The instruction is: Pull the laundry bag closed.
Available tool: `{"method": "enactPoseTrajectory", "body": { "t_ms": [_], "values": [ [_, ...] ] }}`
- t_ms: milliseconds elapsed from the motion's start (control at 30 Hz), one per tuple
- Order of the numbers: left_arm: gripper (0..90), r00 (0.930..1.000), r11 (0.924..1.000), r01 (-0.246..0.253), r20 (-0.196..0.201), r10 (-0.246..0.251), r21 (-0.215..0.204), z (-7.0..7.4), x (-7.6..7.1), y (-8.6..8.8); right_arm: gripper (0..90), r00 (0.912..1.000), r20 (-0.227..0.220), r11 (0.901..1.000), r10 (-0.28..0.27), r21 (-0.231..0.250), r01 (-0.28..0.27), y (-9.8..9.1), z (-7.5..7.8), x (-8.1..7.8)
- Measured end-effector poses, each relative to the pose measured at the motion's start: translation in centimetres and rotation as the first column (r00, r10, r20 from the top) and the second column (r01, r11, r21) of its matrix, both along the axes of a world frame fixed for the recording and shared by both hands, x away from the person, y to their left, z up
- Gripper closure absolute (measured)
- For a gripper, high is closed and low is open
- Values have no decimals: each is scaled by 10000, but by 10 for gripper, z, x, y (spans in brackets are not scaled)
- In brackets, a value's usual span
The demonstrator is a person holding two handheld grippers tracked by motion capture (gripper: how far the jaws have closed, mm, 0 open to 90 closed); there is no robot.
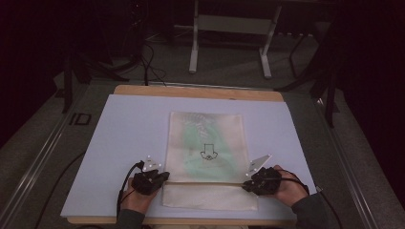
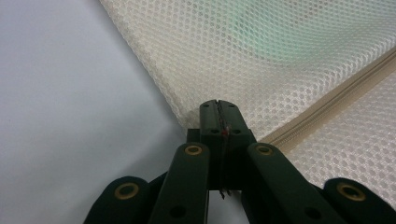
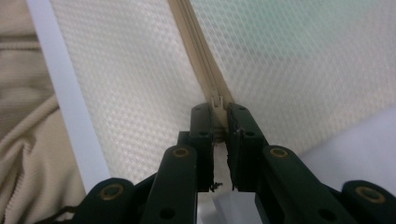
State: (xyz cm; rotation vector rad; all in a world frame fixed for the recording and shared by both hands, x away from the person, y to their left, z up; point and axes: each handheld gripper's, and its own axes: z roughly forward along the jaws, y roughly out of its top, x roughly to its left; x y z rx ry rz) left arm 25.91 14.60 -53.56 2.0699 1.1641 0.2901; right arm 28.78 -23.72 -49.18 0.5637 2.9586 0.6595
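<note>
The left gripper (image 1: 165, 176) is sitting at the left end of the zipper line of a cream mesh bag (image 1: 205, 143), which is lying flat in the middle of a pale blue table cover (image 1: 124, 129). In the left gripper view its jaws are clenched together on the edge of the mesh bag (image 2: 280, 56), right where the zipper tape (image 2: 336, 88) is running off ahead and to the right of the tips; a thin sliver of fabric appears to be caught between them. A green item inside the bag is showing through the mesh further ahead.

Moving right, the zipper (image 1: 205, 182) is crossing the bag between the two grippers, and it looks shut along its length.

The right gripper (image 1: 244, 185) is resting at the zipper's right end. In the right gripper view its jaws are standing a little apart, straddling the zipper slider (image 3: 216, 100) just ahead of the tips, so they are not gripping it yet. A beige garment, likely the person's, is showing far to the left.

If the aim is to unzip, the jaws may be closing on the tape rather than the small pull, and they would then slip off. The left hold is shallow, so the mesh could be sliding out and the bag bunching.
</note>
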Motion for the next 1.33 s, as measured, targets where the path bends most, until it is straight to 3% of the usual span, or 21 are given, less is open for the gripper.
{"method": "enactPoseTrajectory", "body": {
  "t_ms": [333,633,733,800,933,1033,1100,1200,1267,1333],
  "values": [
    [892,10000,10000,26,12,-26,-55,0,0,1,820,9988,27,9985,-496,-245,496,-14,-3,1],
    [889,9999,10000,55,99,-55,-47,-1,-1,0,810,9985,-63,9985,-542,-83,542,-17,-3,2],
    [826,9995,9994,252,184,-248,-240,-2,-2,1,707,9986,81,9986,-525,14,525,-20,-4,0],
    [818,9996,9993,229,169,-224,-302,-2,-2,2,641,9980,81,9975,-619,338,616,-24,-3,1],
    [801,9994,9995,246,253,-240,-211,0,-3,1,565,9973,140,9931,-728,928,712,-29,0,1],
    [759,9988,9997,162,459,-153,-190,1,-5,2,534,9935,450,9885,-1048,1139,991,-32,3,3],
    [745,9979,9999,13,654,-5,-130,3,-6,4,511,9870,707,9812,-1445,1389,1337,-35,5,4],
    [703,9948,9992,-346,952,364,-210,6,-6,11,484,9694,849,9618,-2305,1710,2137,-42,4,9],
    [676,9920,9981,-610,1108,609,-26,8,-6,16,461,9499,849,9406,-3007,1909,2807,-49,1,13],
    [637,9864,9936,-1102,1254,1065,232,8,-5,23,453,9201,834,9080,-3827,2178,3579,-57,-5,17]
  ]
}}
